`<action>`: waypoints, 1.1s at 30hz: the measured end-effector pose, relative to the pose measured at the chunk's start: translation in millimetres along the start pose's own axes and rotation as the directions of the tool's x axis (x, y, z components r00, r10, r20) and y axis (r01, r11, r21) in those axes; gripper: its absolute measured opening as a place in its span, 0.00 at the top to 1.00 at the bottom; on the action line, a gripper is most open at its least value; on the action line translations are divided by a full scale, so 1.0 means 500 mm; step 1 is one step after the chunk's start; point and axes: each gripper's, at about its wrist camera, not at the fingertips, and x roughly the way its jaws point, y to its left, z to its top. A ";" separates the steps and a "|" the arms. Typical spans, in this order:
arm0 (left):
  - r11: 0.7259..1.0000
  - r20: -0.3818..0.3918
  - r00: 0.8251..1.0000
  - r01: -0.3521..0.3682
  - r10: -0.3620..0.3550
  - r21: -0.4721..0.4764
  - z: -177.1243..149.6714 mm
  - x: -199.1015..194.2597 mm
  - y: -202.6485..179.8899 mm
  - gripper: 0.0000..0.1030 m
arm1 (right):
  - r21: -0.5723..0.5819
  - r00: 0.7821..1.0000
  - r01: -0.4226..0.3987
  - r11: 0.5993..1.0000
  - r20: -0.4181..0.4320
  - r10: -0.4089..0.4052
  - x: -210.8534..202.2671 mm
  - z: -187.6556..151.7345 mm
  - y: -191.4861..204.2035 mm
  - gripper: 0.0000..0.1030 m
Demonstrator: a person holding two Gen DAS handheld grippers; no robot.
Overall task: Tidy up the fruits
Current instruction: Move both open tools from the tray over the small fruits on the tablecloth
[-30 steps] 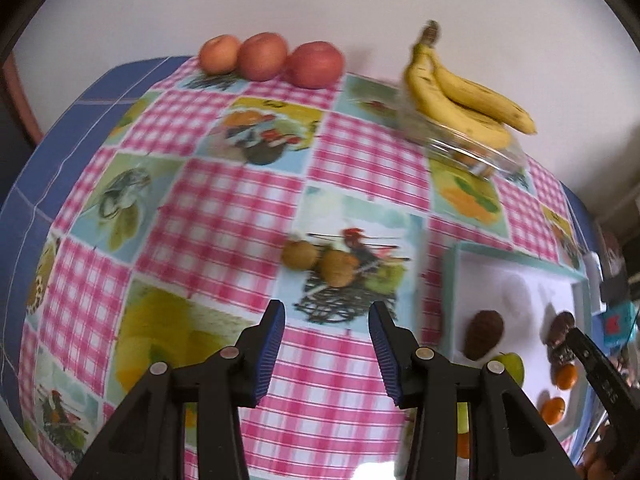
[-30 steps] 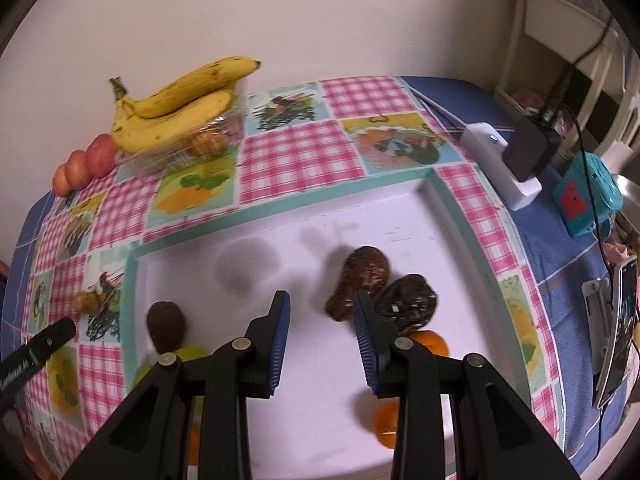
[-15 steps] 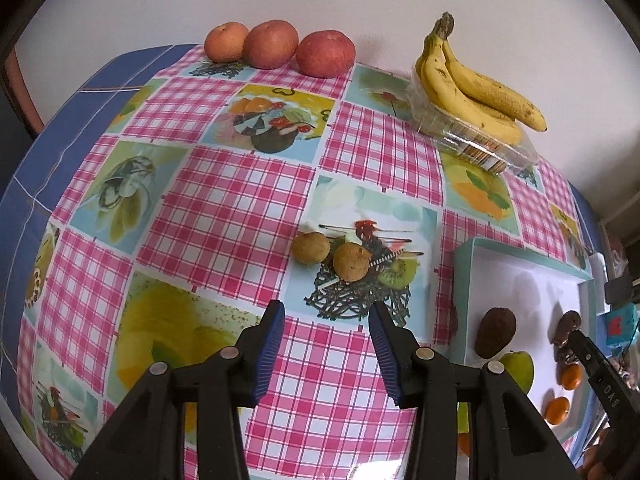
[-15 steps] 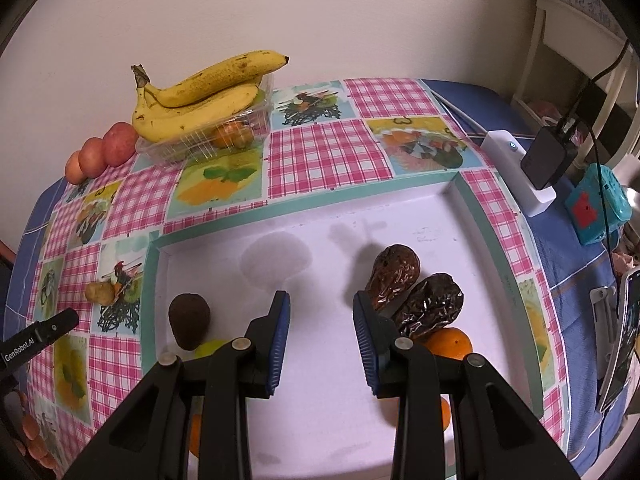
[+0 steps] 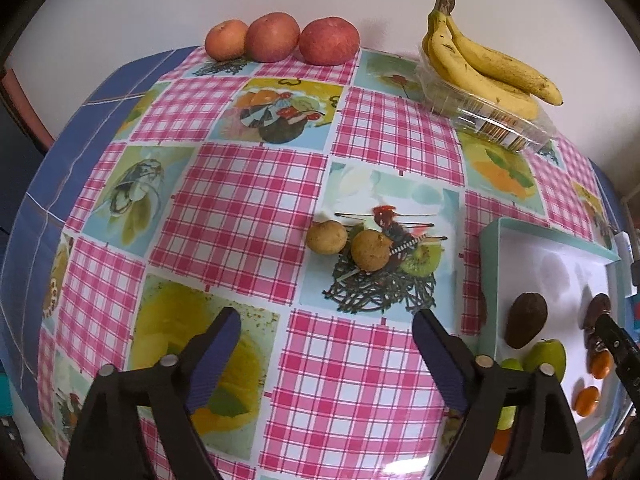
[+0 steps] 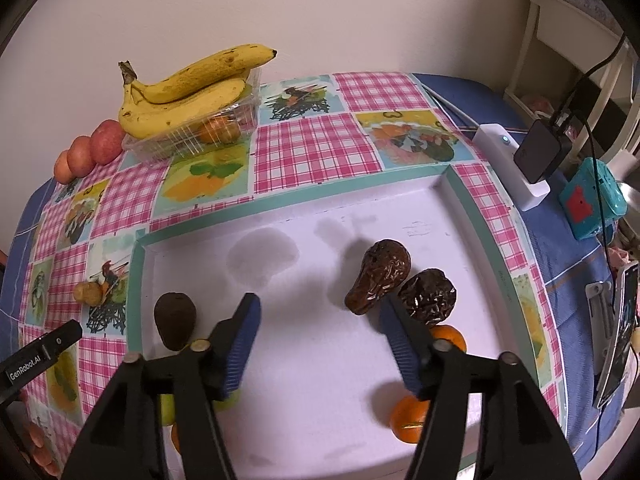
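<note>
My left gripper [image 5: 326,326] hangs over the checked tablecloth, jaws opening wide, nothing between them. Just beyond it lie two small brown round fruits [image 5: 348,243]. My right gripper [image 6: 320,318] hovers over the white tray [image 6: 496,248], its jaws opening too and empty. In the tray lie a dark avocado [image 6: 175,320], two wrinkled brown fruits [image 6: 380,276], two oranges [image 6: 412,416] and green fruit [image 5: 546,360] partly hidden by the fingers. Three reddish apples [image 5: 280,38] and a banana bunch [image 5: 484,68] on a clear punnet [image 5: 496,118] sit by the wall.
A white power strip [image 6: 512,168] with a black adapter, a teal box [image 6: 594,200] and a phone [image 6: 616,332] lie right of the tray on the blue cloth. The wall bounds the table's far side. The left gripper's tip [image 6: 44,350] shows at the tray's left.
Both grippers' jaws have spread much wider than in the earlier frames. The left view has shifted slightly, bringing the two small brown fruits nearer the middle.
</note>
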 end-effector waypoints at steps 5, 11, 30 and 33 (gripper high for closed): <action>1.000 0.003 1.000 -0.011 0.011 -0.003 0.002 0.002 0.005 0.09 | -0.010 1.000 0.007 1.000 -0.003 -0.007 0.002 0.000 0.003 0.33; 1.000 0.007 1.000 -0.016 0.016 -0.001 0.002 0.004 0.006 0.03 | -0.023 1.000 0.011 1.000 -0.006 -0.012 0.004 0.000 0.008 0.33; 0.999 0.168 0.985 -0.038 0.042 -0.024 0.016 -0.035 0.036 0.00 | -0.067 0.999 -0.019 0.998 0.033 0.021 -0.009 -0.006 0.037 0.00; 1.000 0.163 0.986 -0.011 0.015 -0.028 0.022 -0.036 0.044 0.00 | -0.070 0.999 -0.033 0.997 0.021 0.035 -0.007 -0.006 0.042 0.00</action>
